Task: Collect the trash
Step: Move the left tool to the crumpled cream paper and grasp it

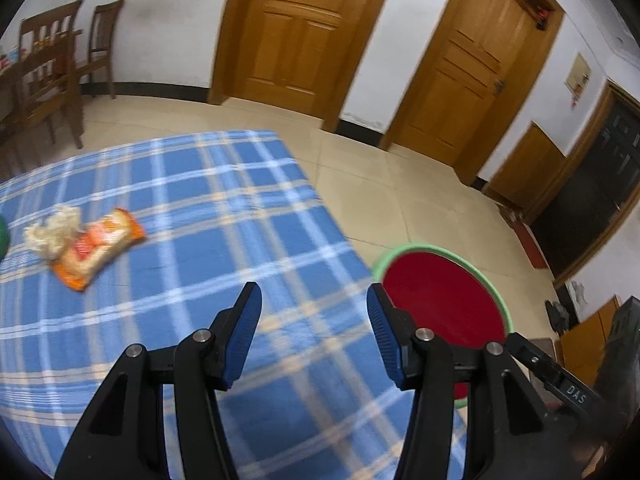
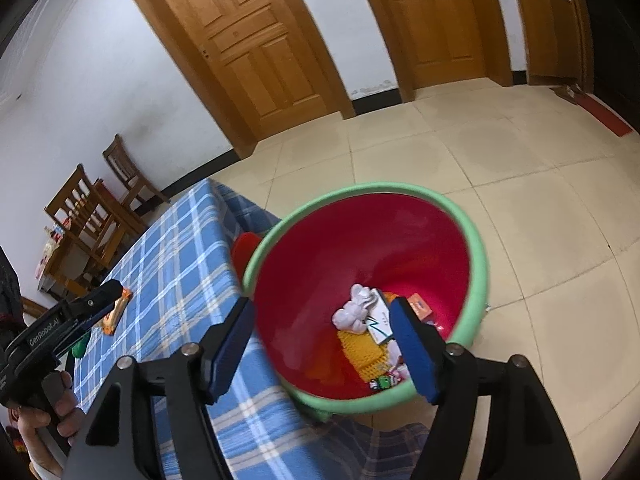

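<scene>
An orange snack wrapper [image 1: 98, 248] and a crumpled tissue wad [image 1: 52, 230] lie side by side on the blue plaid tablecloth [image 1: 200, 216], far left of my left gripper [image 1: 314, 300], which is open and empty above the cloth. A red bin with a green rim [image 2: 478, 240] stands on the floor beside the table; it also shows in the left wrist view [image 1: 440, 292]. Inside it lie a white tissue [image 2: 354, 308], a small carton [image 2: 378, 322] and a yellow wrapper [image 2: 364, 354]. My right gripper [image 2: 324, 320] is open and empty above the bin's mouth. The wrapper also shows in the right wrist view [image 2: 116, 312].
A green object [image 1: 3, 236] sits at the cloth's left edge. Wooden chairs [image 1: 52, 76] stand by the far wall. Two wooden doors [image 1: 300, 32] face the tiled floor [image 1: 420, 200]. The left gripper's body [image 2: 60, 328] shows in the right view.
</scene>
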`<state>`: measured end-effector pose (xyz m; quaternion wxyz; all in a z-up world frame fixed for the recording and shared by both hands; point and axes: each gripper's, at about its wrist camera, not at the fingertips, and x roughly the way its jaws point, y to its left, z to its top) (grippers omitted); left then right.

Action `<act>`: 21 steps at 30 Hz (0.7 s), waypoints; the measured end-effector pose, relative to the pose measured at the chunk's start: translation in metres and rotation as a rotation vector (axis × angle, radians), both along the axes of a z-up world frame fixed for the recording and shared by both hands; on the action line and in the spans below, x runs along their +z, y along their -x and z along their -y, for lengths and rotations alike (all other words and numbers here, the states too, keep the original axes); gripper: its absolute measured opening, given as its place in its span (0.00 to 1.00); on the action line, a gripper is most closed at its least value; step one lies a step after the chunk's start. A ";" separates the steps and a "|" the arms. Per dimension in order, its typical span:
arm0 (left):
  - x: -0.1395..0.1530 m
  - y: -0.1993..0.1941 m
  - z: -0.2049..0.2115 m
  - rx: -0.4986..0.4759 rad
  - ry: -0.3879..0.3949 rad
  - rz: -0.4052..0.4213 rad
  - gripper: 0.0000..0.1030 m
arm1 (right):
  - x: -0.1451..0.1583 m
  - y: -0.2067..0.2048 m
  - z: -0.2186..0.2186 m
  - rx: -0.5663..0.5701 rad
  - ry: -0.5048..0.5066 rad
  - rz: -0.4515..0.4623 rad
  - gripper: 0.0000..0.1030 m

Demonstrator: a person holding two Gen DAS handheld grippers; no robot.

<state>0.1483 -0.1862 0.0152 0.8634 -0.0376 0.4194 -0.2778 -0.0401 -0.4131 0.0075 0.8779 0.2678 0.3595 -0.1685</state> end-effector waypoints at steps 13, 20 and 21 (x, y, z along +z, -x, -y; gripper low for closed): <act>-0.009 -0.054 -0.092 0.188 -0.029 -0.005 0.53 | 0.002 -0.047 -0.043 0.089 0.021 -0.031 0.73; -0.019 -0.085 -0.133 0.279 -0.077 -0.013 0.54 | 0.004 -0.068 -0.058 0.115 0.032 -0.038 0.73; -0.021 -0.089 -0.137 0.289 -0.080 -0.014 0.55 | 0.004 -0.071 -0.060 0.120 0.032 -0.040 0.74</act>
